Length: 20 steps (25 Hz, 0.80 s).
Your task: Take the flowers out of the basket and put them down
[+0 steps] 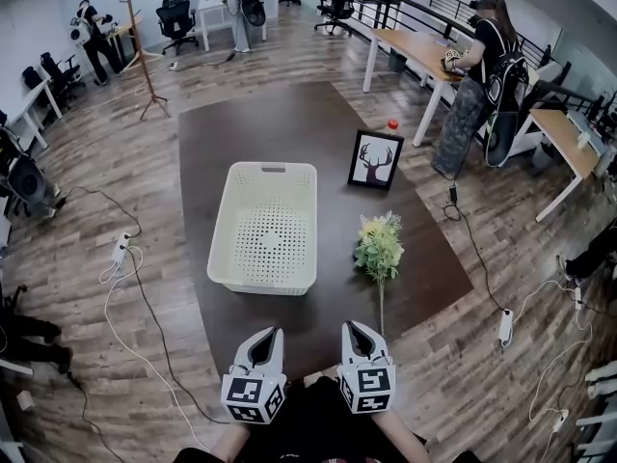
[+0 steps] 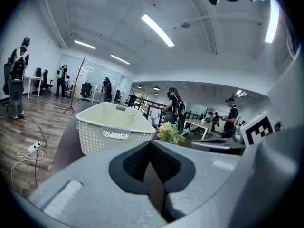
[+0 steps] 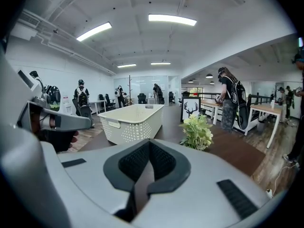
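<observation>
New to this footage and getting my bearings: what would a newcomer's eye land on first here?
The big white perforated basket sits empty in the middle of the dark table. Just right of it rests a bunch of green and pale-yellow flowers, with a framed deer picture standing beyond. At the near edge, the left gripper and right gripper are both shut and empty.

Framed deer picture (image 1: 375,159) upright on dark table (image 1: 251,128); red object (image 1: 392,123) beyond

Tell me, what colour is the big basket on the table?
Creamy white, dotted with little holes. The basket shows best in the head view.
</observation>
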Motion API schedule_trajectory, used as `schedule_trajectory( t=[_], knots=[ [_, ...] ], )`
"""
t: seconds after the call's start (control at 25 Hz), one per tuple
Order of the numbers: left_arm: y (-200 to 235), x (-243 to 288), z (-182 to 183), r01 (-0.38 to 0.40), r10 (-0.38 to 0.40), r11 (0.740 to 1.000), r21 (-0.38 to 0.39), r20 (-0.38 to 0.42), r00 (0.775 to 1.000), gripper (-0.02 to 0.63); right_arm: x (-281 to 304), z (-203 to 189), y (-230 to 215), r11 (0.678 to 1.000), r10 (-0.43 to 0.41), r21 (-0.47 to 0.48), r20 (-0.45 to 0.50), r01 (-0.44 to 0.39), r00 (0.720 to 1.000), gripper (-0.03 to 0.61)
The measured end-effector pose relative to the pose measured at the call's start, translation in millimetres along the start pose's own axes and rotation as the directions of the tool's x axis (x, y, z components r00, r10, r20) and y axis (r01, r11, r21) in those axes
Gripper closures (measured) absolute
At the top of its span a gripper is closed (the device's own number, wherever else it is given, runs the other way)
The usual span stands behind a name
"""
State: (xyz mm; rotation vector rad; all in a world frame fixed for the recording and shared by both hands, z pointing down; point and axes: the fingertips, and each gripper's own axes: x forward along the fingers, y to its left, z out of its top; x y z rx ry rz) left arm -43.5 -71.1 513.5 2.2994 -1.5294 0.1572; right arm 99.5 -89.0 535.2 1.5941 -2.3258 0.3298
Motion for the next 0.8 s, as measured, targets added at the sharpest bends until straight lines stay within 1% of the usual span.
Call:
schedule_trajectory(
  t=[0.28,0.64,0.8],
  knots=[
    [1,-1,0,0.001,-0.001,1.0,0.002,-0.006,1.0,0.604,1,-2,5,1.0,0.022,-0.019,-0.009,-0.022,1.0,0.574],
    [9,4,-4,-0.011,0.011,1.0,-0.005,-0.019,1.0,0.604,7,-4,-6,0.999,-0.006,-0.032,-0.022,0.005,1.0,0.574],
    [9,7,-2,-0.009,0.009,1.0,-0.007,-0.018,1.0,0.604,11,-3,-5,0.999,-0.004,-0.032,-0.023,0.003,1.0,0.574]
  ],
)
